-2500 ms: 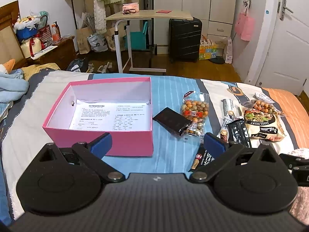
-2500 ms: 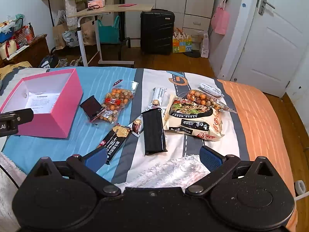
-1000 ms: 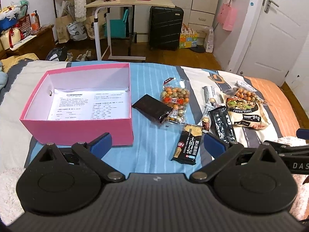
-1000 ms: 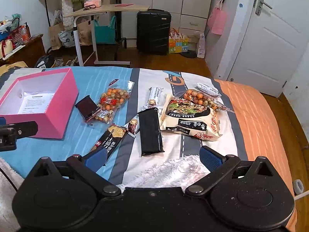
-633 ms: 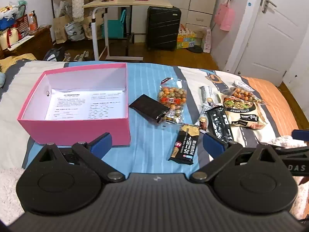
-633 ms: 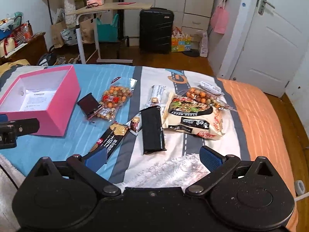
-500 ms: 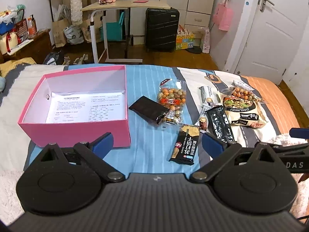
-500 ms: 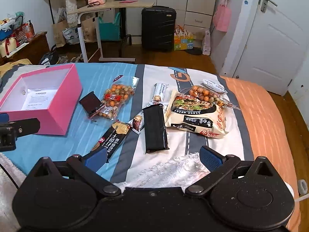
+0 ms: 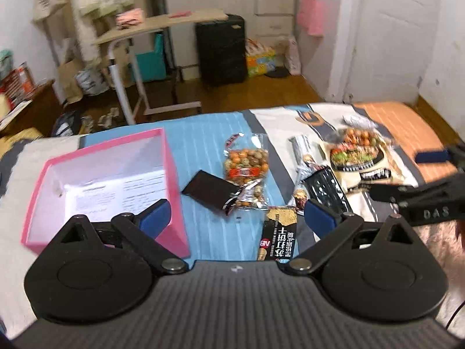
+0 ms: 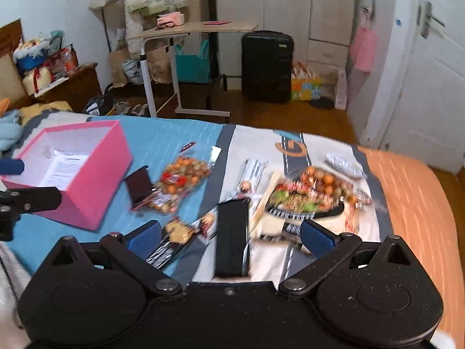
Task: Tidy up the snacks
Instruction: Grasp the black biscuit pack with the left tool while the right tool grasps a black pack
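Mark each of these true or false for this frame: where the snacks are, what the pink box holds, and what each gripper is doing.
1. The pink box holds only a printed sheet, no snacks. True.
2. The left gripper is shut on a snack. False: its jaws are spread wide and hold nothing.
3. The long black packet lies on the bed between the right gripper's open fingers. True.
4. The clear bag of coated nuts is inside the box. False: it lies on the bedspread beside the box, with a small dark pouch next to it.
5. The black suitcase lies on the bed. False: it stands on the floor beyond it.
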`<state>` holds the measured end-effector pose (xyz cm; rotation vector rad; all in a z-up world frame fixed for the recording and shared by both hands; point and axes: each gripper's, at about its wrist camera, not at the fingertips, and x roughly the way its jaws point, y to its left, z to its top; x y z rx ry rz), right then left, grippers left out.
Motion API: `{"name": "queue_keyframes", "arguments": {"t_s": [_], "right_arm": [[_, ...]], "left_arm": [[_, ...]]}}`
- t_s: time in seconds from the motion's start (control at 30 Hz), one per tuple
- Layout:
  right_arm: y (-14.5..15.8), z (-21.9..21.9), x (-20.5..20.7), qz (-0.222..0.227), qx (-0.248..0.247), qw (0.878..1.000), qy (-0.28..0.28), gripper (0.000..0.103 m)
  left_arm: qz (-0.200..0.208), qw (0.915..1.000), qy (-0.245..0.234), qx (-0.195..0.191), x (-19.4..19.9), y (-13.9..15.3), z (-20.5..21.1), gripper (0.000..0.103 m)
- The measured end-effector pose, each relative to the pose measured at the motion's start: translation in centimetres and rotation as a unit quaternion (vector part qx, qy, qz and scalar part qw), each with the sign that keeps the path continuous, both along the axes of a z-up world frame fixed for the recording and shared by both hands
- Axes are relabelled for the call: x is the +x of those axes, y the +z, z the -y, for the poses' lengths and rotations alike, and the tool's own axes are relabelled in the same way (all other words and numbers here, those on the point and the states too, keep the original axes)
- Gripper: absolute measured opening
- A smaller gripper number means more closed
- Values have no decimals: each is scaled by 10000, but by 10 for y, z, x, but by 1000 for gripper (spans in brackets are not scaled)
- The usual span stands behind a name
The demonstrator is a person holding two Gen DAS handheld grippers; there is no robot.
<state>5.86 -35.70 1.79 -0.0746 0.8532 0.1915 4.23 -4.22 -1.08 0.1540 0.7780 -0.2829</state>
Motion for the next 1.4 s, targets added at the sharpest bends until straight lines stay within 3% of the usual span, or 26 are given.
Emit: {"name": "queue_keyframes", "arguments": {"t_s": [0.13, 0.2, 0.27, 0.33, 0.47, 0.57, 0.7, 0.83, 1.0, 1.1, 1.17, 1.4], "right_arm": [[-29, 10, 40, -925, 293, 9951, 205, 97], [-45, 16, 59, -1673, 663, 9836, 116, 92], [-55, 19, 73, -2100, 961, 9730, -7, 92], [-65, 19, 87, -2358, 1008, 9665, -122, 90], [-87, 7, 104, -2528, 594, 9656, -164, 89], [-109, -3, 116, -2820, 369, 9587, -26, 81], [-122, -15, 124, -2917, -21, 9564, -108, 81], [-140, -18, 134, -3165, -265, 9479, -239, 81], [-149, -27, 140, -3013, -525, 9519, -180, 76], [-146, -29, 136, -2887, -458, 9563, -104, 55], [-142, -32, 133, -2832, -443, 9580, -66, 53], [-125, -29, 119, -2697, -28, 9629, 108, 51]], "left_arm": [[-568, 9982, -167, -52, 28, -32, 12, 99], [-711, 9969, -326, -42, 37, -54, 16, 99], [-754, 9955, -573, 98, 44, -75, 23, 99], [-812, 9945, -660, 110, 49, -93, 27, 99], [-1153, 9908, -638, -305, 64, -124, 26, 99], [-1437, 9865, -667, -424, 73, -146, 24, 98], [-1451, 9855, -868, -143, 74, -165, 30, 83], [-1626, 9810, -1039, -193, 75, -176, 40, 73], [-1332, 9837, -1196, 157, 66, -182, 55, 72], [-1325, 9853, -1081, -18, 67, -182, 52, 67], [-1333, 9856, -1029, -117, 68, -179, 48, 50], [-1482, 9838, -893, -477, 69, -174, 37, 46]]}}
